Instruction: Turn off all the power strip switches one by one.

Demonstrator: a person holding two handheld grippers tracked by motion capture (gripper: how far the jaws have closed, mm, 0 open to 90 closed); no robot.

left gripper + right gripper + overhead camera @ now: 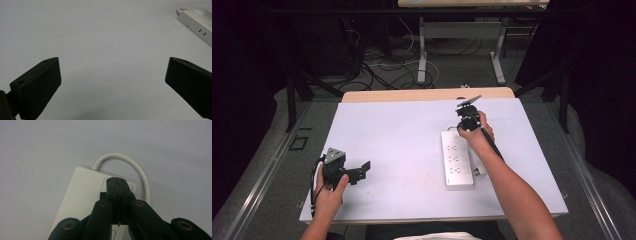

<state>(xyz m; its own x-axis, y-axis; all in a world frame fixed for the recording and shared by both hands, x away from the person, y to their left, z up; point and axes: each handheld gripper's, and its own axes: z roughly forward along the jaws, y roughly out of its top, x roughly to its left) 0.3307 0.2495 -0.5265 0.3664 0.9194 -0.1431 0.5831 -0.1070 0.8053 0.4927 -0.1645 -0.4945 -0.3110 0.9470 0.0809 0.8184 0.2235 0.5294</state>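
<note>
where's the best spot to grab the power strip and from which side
Probably across its narrow width near the middle, coming straight down. The power strip lies flat on the table, long and slim, so its long edges suit opened fingers; its cable loops off the far end.

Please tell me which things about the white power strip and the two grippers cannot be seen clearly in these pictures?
- Power strip switch end: in the right gripper view the shut right gripper covers it, so whether the tips press anything is unclear.
- Its cable: the high view shows it partly, behind the right hand; no plug can be made out.
- Left gripper view: the picture's edge cuts the strip.
- Left gripper: jaws stand open; its body is partly covered by the hand.
</note>
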